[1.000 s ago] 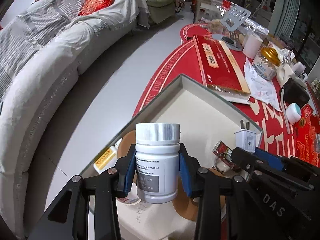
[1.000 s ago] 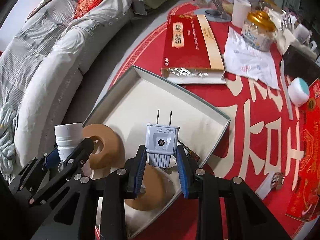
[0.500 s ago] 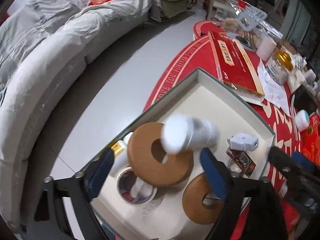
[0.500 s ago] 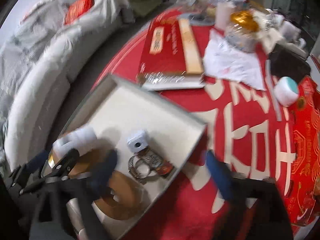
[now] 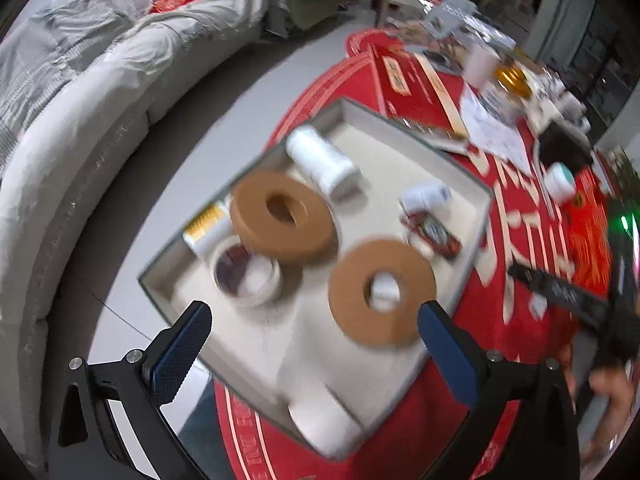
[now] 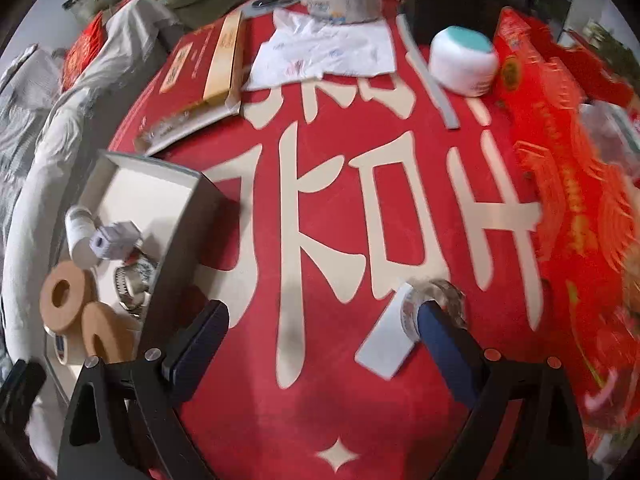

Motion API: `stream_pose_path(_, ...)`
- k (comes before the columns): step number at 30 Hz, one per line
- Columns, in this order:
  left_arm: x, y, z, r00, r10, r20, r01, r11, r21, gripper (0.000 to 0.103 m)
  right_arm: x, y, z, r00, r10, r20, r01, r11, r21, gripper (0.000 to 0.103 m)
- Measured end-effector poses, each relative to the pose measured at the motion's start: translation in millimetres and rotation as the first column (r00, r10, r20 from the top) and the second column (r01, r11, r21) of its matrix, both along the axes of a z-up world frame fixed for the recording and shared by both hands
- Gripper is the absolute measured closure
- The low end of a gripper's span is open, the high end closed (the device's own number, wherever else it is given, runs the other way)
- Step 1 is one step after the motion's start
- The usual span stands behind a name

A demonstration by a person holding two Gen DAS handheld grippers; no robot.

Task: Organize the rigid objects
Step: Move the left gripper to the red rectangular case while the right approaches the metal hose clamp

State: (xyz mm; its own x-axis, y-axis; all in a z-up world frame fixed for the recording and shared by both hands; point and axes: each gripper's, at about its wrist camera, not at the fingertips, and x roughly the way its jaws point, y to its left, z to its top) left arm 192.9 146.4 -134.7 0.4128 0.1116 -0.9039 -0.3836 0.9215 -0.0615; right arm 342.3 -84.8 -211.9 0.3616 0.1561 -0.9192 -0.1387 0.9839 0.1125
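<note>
Grippers, left (image 5: 314, 330) and right (image 6: 322, 330), both wide open, empty, above tray (image 5: 452, 168) edge and red mat (image 6: 332, 220).

Matt red cloth with cream lettering covers the desk (image 6: 328, 400). The tray (image 5: 416, 140) looks like matt grey-white card. Two tape rolls (image 5: 282, 218) show dull brown paper, the bottle (image 5: 322, 160) smooth white plastic. The left claw (image 5: 314, 340) carries blue textured pads (image 5: 180, 354) on black matt plastic; a glossy foil-edged box (image 6: 200, 64) shines.
</note>
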Motion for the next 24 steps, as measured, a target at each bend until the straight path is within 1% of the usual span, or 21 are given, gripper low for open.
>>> stream_pose_path(1,-4.8,-3.8,-1.8,1.000,-0.013,-0.010,0.013,1.000,-0.003,0.000,-0.5,3.6,0.4,0.999,0.028,0.029,-0.028,0.999,-0.017,0.005)
stream_pose_path(3,-13.0,-10.5,-4.3,0.999,-0.029,-0.023,0.028,1.000,-0.005,0.000,-6.0,14.6,-2.5,0.992,0.118,0.038,-0.117,0.992,-0.047,0.005)
stream_pose_path(4,-15.2,-14.0,-5.5,0.999,-0.036,-0.027,0.036,0.999,-0.006,0.000,-12.9,22.0,-4.4,0.985,0.172,0.034,-0.169,0.983,-0.078,0.005)
stream_pose_path(7,-28.6,-23.1,-9.6,0.997,-0.062,-0.045,0.062,0.998,-0.004,0.000,-37.8,33.0,-8.5,0.965,0.261,0.025,-0.257,0.961,-0.105,0.005)
stream_pose_path(11,-44.0,-31.4,-16.7,0.994,-0.088,-0.072,0.089,0.996,0.002,0.000,-79.4,31.9,-12.5,0.952,0.305,0.010,-0.303,0.949,-0.083,0.005)
stream_pose_path(12,-48.0,-32.8,-19.2,0.993,-0.091,-0.082,0.091,0.996,-0.001,0.000,-88.6,28.8,-14.0,0.951,0.310,-0.011,-0.310,0.949,-0.056,0.005)
stream_pose_path(13,-51.8,-34.2,-21.3,0.992,-0.094,-0.090,0.094,0.996,-0.005,0.000,-96.7,24.2,-17.6,0.950,0.309,-0.047,-0.309,0.951,-0.006,0.005)
stream_pose_path(14,-55.3,-35.3,-22.5,0.991,-0.094,-0.093,0.094,0.996,-0.007,0.000,-102.9,16.5,-19.6,0.955,0.289,-0.066,-0.287,0.957,0.034,0.005)
stream_pose_path(16,-61.7,-37.8,-24.6,0.991,-0.092,-0.099,0.092,0.996,-0.008,0.000,-113.8,-11.8,-19.8,0.984,0.171,-0.058,-0.168,0.984,0.061,0.005)
stream_pose_path(17,-64.5,-39.3,-25.8,0.990,-0.094,-0.102,0.093,0.996,-0.011,0.000,-115.1,-25.6,-20.5,0.992,0.111,-0.062,-0.107,0.992,0.071,0.005)
stream_pose_path(18,-66.7,-41.7,-27.5,0.989,-0.098,-0.108,0.097,0.995,-0.016,0.000,-118.1,-45.2,-20.3,0.997,0.031,-0.070,-0.024,0.995,0.099,0.005)
stream_pose_path(20,-68.6,-46.6,-30.1,0.987,-0.108,-0.116,0.106,0.994,-0.024,0.000,-125.1,-77.3,-17.2,0.994,-0.073,-0.082,0.086,0.981,0.174,0.005)
stream_pose_path(21,-69.5,-50.7,-30.9,0.986,-0.116,-0.119,0.113,0.993,-0.029,0.000,-128.9,-90.9,-13.5,0.993,-0.099,-0.070,0.112,0.970,0.214,0.005)
stream_pose_path(22,-69.5,-56.2,-31.3,0.984,-0.129,-0.120,0.126,0.991,-0.034,0.000,-132.9,-99.1,-8.9,0.992,-0.114,-0.049,0.122,0.967,0.222,0.005)
stream_pose_path(24,-68.1,-68.2,-31.2,0.980,-0.162,-0.119,0.158,0.987,-0.042,0.000,-140.3,-111.0,-0.7,0.992,-0.129,-0.007,0.127,0.970,0.207,0.005)
